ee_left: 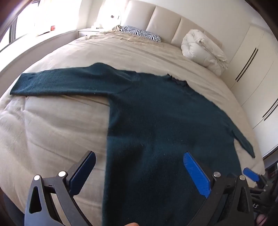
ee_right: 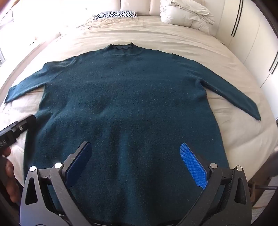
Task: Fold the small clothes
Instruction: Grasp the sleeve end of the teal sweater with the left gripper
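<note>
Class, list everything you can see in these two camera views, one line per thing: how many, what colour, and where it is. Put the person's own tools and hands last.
sweater: 1, dark teal, spread flat on the near half of the bed, sleeves out to both sides
bed cover: 1, beige, under the sweater
striped pillow: 1, black and white, at the head of the bed, left of centre
duvet: 1, white, bundled at the head of the bed, right side
headboard: 1, cream, padded panels behind the pillows
wardrobe: 1, white with dark handles, right of the bed
left gripper: 1, black with blue pads, open above the sweater's left hem
right gripper: 1, black with blue pads, open above the sweater's hem
hand: 1, at the left edge of the right view
</note>
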Tool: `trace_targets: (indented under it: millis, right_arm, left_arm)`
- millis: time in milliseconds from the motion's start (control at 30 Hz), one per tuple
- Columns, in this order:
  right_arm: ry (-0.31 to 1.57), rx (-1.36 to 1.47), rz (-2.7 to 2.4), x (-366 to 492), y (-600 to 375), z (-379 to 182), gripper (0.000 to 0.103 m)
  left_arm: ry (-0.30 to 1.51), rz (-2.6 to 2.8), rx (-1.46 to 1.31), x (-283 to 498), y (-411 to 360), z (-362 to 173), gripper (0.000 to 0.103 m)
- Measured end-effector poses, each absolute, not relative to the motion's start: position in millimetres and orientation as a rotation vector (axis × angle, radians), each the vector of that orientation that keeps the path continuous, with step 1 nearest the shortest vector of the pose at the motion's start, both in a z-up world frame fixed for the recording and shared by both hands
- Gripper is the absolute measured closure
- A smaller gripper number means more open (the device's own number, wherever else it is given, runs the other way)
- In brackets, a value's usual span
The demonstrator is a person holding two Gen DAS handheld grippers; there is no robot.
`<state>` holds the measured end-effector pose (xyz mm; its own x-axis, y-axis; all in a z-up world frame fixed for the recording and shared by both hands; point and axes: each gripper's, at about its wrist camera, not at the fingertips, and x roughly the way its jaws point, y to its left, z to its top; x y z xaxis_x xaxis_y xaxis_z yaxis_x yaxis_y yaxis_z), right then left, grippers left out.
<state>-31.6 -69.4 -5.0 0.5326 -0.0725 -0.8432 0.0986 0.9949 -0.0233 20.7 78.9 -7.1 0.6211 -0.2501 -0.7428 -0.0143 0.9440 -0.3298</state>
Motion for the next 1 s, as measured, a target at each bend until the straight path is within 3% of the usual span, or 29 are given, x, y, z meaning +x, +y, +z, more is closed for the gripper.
trace_targets:
  millis: [167,333,700,1000]
  right_arm:
    - [0.929,0.12,-0.036,-25,-61,11,0.0]
    - [0.877,0.195,0.003,-16,-68,17,0.0]
    - [0.909,0.24,0.035,1,-60,7,0.0]
    - [0.926,0.24,0.049,17,-42,-7,0.007]
  left_arm:
    - [0.802,-0.151,-0.491,41,148,1,0.0]
    - [0.875,-0.081,-0.708,54,218,-24,0.0]
    - [0.596,0.105,-1.163,70,399,-55,0.0]
    - [0.536,0.157,-1.301,107,427,-81,0.002]
